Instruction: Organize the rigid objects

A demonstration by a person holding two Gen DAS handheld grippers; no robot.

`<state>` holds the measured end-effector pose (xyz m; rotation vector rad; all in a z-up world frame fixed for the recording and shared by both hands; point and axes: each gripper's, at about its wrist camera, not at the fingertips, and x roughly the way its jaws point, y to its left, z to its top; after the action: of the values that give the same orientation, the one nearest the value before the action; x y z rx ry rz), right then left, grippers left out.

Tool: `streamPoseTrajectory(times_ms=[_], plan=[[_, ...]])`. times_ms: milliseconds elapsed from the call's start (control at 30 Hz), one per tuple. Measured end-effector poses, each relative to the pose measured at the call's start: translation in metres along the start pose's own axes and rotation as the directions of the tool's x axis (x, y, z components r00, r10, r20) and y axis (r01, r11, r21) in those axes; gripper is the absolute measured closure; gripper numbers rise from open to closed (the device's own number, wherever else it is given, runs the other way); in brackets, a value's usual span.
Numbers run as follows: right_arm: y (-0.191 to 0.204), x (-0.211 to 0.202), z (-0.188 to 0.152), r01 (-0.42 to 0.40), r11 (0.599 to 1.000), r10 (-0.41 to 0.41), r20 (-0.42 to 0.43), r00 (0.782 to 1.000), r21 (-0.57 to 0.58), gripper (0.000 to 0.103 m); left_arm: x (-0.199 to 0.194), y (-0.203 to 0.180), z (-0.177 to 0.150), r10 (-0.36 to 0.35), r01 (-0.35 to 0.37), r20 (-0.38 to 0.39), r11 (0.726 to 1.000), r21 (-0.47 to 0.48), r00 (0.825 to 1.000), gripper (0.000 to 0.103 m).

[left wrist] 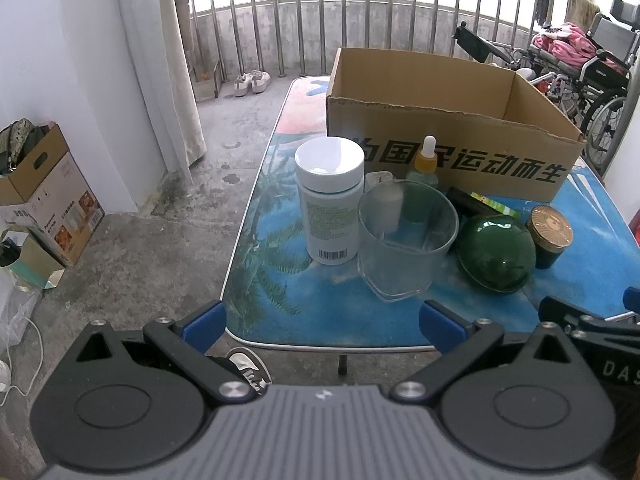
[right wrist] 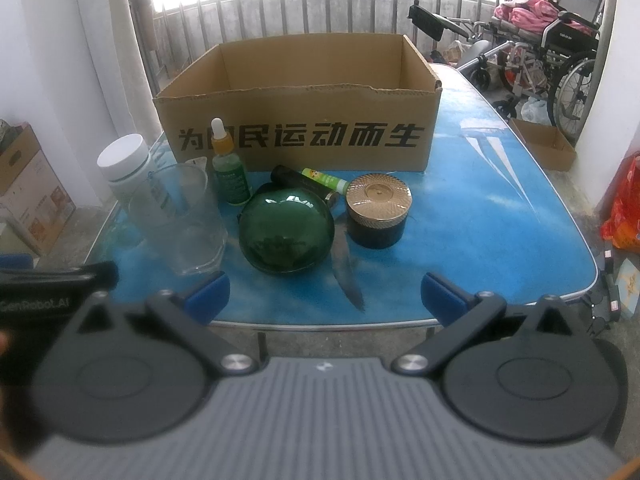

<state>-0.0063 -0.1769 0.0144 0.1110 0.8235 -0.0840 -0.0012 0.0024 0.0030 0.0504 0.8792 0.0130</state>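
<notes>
While balcony railing (right wrist: 304,8) looms | blue printed table (right wrist: 500,208) | concrete floor (left wrist: 160,248)

The box (right wrist: 298,120) is matt brown corrugated cardboard, its top edge torn rough. The table (right wrist: 480,216) has a smooth, glossy printed top with a shiny metal rim. At its 9 o'clock side, the bottle (left wrist: 330,196) is smooth white plastic with a paper-like label; just beside it the cup (left wrist: 406,236) is clear and glossy. The dome (right wrist: 286,232) is dark green, glassy and highly reflective. At its 3 o'clock, the jar (right wrist: 378,210) has a ridged metallic gold lid over a dark glossy body. The dropper (right wrist: 228,168) looks like green translucent glass with a white rubbery bulb. Gripper fingers (left wrist: 204,326) carry matt blue pads on black plastic links with shiny metal pins.
</notes>
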Motion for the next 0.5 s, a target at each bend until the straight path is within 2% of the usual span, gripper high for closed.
streamPoseTrajectory(times_ms=[500], plan=[[-0.001,0.0008,-0.0011,0.0,1.0,0.0,-0.004,1.0,0.001,0.001,-0.0001,-0.0004,-0.0001,0.001,-0.001,0.0,1.0,0.003,1.0,0.0]])
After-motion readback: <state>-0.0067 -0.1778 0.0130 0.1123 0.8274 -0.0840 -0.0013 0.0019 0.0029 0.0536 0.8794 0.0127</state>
